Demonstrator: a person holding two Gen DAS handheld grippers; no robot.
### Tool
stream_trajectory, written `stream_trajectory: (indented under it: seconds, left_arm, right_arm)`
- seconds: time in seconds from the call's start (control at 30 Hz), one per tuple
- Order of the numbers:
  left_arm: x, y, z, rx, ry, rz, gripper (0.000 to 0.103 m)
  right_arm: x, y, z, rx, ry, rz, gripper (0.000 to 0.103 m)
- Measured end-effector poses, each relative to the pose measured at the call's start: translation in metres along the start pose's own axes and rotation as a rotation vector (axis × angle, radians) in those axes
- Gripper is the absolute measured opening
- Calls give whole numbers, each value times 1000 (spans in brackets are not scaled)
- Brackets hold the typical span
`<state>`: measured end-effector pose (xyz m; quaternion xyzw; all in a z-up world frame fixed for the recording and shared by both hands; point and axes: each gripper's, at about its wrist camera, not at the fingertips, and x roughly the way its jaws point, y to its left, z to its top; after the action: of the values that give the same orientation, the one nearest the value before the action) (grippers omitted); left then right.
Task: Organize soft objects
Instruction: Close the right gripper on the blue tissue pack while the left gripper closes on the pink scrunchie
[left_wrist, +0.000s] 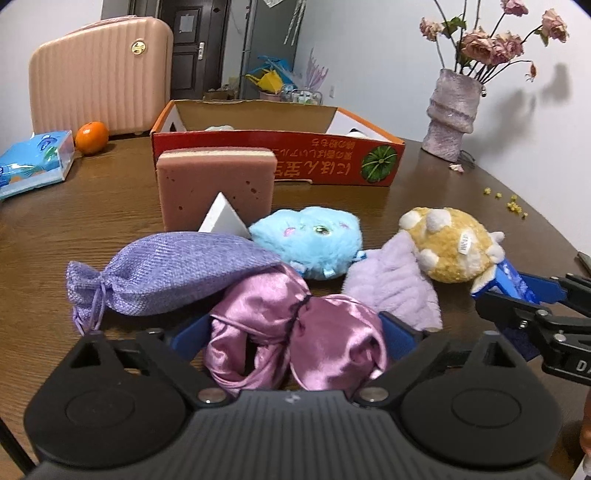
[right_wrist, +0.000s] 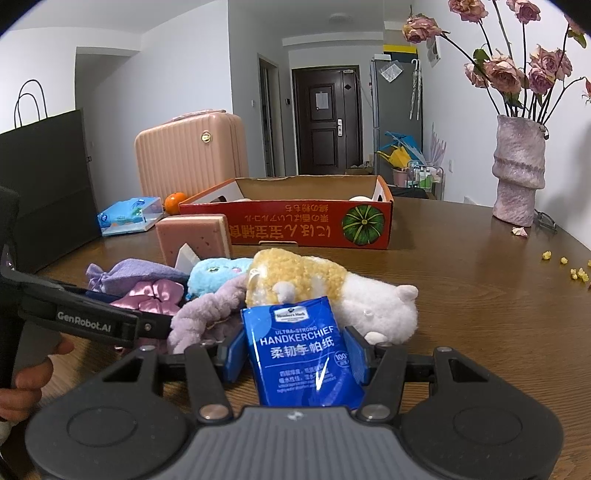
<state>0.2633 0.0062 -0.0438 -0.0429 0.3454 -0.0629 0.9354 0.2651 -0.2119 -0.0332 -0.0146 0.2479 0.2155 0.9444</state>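
Observation:
My left gripper (left_wrist: 295, 332) is shut on a pink satin pouch (left_wrist: 295, 339) that bulges between its blue fingers. Beyond it lie a lilac woven drawstring bag (left_wrist: 166, 273), a blue plush (left_wrist: 310, 240), a lilac fuzzy cloth (left_wrist: 395, 284) and a yellow-and-white plush (left_wrist: 450, 243). A pink sponge block (left_wrist: 214, 184) stands upright behind them, with a white wedge (left_wrist: 221, 218) in front of it. My right gripper (right_wrist: 295, 350) is shut on a blue handkerchief pack (right_wrist: 299, 350), just in front of the yellow-and-white plush (right_wrist: 314, 284). The red cardboard box (right_wrist: 295, 221) stands open behind the pile.
On the brown table (right_wrist: 480, 295) are a tissue pack (left_wrist: 33, 162), an orange (left_wrist: 91, 137), a pink suitcase (left_wrist: 99, 74) at back left and a vase of dried roses (right_wrist: 517, 173) at right. Yellow crumbs (right_wrist: 576, 273) lie near the right edge. A black bag (right_wrist: 44, 184) stands at left.

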Motion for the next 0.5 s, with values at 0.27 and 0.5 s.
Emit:
stream_trajectory:
  seconds: [0.27,0.5]
  left_arm:
    - [-7,3,-5,-17,-18,-17,66]
    - [-15,5,-9,-25,-40,-19,52]
  right_arm:
    - [-1,3,-1,1,-2,8,54]
    - [-3,4,-2,4,-5,10,55]
